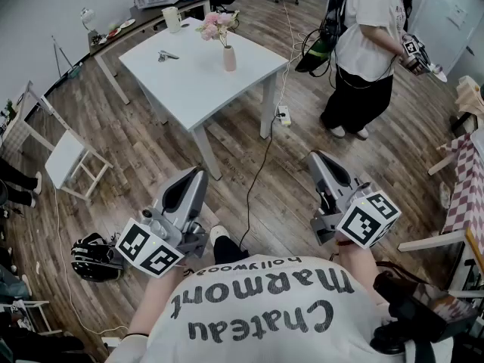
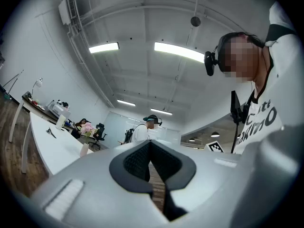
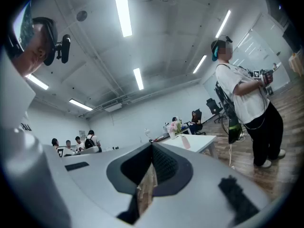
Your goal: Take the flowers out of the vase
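Note:
A small pink vase [image 1: 229, 58] with pink flowers [image 1: 216, 26] stands upright on the white table [image 1: 189, 82] far ahead. Both grippers are held low near my body, well short of the table. My left gripper [image 1: 197, 172] points toward the table's near corner, its jaws shut with nothing between them. My right gripper [image 1: 314, 156] is also shut and empty. In the left gripper view the left gripper [image 2: 151, 143] shows the vase [image 2: 84, 149] small at the left. In the right gripper view the right gripper [image 3: 152, 146] has the flowers [image 3: 175, 126] beyond its tips.
Another person [image 1: 370, 48] holding grippers stands right of the table. A cable with a power strip [image 1: 283, 115] runs across the wood floor. A white folding chair [image 1: 68, 159] is at the left, a black helmet [image 1: 94, 257] by my feet. A metal tool [image 1: 166, 54] and cup [image 1: 172, 19] lie on the table.

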`<state>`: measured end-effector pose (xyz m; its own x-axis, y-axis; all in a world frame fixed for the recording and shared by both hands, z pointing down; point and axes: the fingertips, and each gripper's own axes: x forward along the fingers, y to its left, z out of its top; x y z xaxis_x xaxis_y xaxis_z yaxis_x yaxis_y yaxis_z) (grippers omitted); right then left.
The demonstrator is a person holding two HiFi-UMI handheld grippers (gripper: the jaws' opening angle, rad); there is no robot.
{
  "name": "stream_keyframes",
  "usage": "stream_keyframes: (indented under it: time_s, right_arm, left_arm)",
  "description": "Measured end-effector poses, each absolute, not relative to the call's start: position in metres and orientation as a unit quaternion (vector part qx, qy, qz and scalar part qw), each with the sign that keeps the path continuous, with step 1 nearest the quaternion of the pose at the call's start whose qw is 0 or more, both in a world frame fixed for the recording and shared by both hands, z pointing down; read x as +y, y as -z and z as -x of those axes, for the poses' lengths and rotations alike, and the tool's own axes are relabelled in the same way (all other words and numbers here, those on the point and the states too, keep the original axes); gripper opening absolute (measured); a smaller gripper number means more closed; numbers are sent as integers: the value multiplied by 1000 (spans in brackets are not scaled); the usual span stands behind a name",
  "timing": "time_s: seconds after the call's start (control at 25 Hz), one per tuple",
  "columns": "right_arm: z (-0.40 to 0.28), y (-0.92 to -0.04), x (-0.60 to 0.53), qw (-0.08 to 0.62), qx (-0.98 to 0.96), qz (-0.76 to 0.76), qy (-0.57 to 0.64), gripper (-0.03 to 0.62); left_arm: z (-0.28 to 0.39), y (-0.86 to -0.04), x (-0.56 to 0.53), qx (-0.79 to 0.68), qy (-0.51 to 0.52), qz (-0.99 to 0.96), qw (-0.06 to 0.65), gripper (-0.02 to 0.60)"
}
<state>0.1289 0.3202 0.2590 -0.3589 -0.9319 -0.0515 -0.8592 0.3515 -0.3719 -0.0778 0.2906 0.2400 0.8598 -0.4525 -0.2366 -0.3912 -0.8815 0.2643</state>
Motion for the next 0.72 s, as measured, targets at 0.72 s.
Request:
stream_keyframes:
  time_s: [0.72]
  right_arm:
    - [-116,-278,250,127,811,548,163,15]
  left_arm:
    - [89,-263,213,-226,150,-955,119,6]
